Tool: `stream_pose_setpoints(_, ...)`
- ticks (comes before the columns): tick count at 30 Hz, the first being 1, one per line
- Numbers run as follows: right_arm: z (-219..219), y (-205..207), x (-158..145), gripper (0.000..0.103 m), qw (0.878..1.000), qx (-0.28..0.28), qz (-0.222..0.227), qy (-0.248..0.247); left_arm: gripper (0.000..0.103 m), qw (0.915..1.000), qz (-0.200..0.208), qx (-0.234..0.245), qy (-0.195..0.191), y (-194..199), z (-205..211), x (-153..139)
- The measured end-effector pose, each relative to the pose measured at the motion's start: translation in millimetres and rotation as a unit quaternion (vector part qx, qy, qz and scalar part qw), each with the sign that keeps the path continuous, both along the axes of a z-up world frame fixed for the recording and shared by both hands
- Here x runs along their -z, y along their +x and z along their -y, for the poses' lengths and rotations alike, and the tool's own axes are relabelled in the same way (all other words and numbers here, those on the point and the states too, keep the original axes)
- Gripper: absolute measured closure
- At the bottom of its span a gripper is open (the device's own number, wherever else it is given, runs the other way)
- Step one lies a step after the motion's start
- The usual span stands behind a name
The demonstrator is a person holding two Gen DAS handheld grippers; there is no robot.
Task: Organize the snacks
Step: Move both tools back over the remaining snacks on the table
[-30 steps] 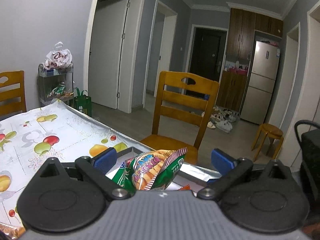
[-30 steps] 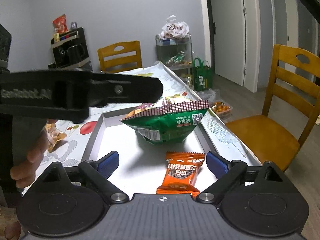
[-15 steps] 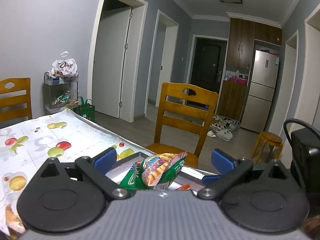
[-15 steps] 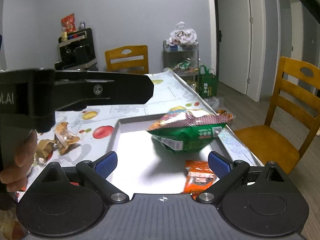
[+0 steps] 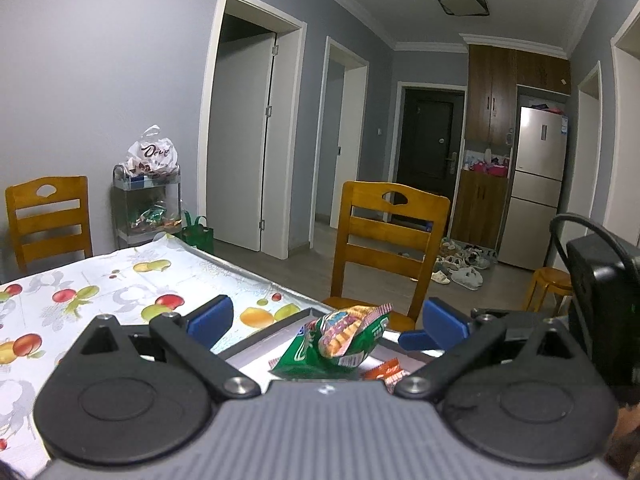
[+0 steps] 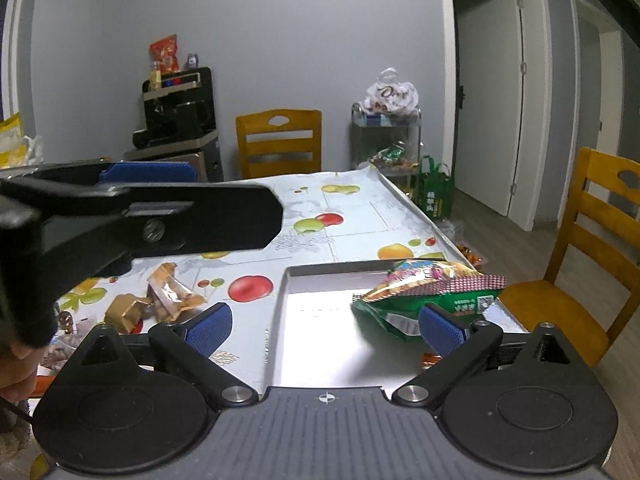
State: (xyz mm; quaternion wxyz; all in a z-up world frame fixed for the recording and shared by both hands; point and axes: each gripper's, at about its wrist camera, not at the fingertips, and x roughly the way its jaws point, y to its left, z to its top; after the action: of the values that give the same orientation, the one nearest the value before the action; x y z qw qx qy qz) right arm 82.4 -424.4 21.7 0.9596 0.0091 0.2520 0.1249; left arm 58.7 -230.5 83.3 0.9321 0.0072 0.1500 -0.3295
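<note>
Opening wider with nothing between its pads, the right gripper (image 6: 324, 326) has the puffy green foil snack bag (image 6: 430, 292) just ahead-right in the shallow silver metal tray (image 6: 320, 272). The left gripper (image 5: 326, 322) is spread wide and empty too. A careless sweep toward the loose wrapped sweets (image 6: 160, 300) ahead-left on the counter could nudge the bag out.

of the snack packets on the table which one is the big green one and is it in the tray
The puffy green snack bag with the red-checked top edge. It lies in the metal tray, unlike the golden-brown packets loose on the fruit-print tablecloth.
</note>
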Motion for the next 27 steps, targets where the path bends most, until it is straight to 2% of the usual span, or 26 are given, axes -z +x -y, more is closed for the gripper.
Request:
stream_pose_setpoints(12, -31, -5, -2, 0.001, 1.0, -0.024, -0.001, -0.015, 0.001, 0.9988, -0.018, -0.04, -0.02, -17, -58, 2)
stream_pose_setpoints(23, -63, -9, -1, 0.0, 0.998, -0.064, 0.001, -0.024, 0.001, 0.992, -0.018, -0.124, -0.019, -48, -129, -1)
stream_pose_setpoints(27, -72, -10, 0, 0.0, 0.997, -0.077, 0.001, -0.023, 0.001, 0.9877, -0.017, -0.155, -0.005, -62, -154, 4)
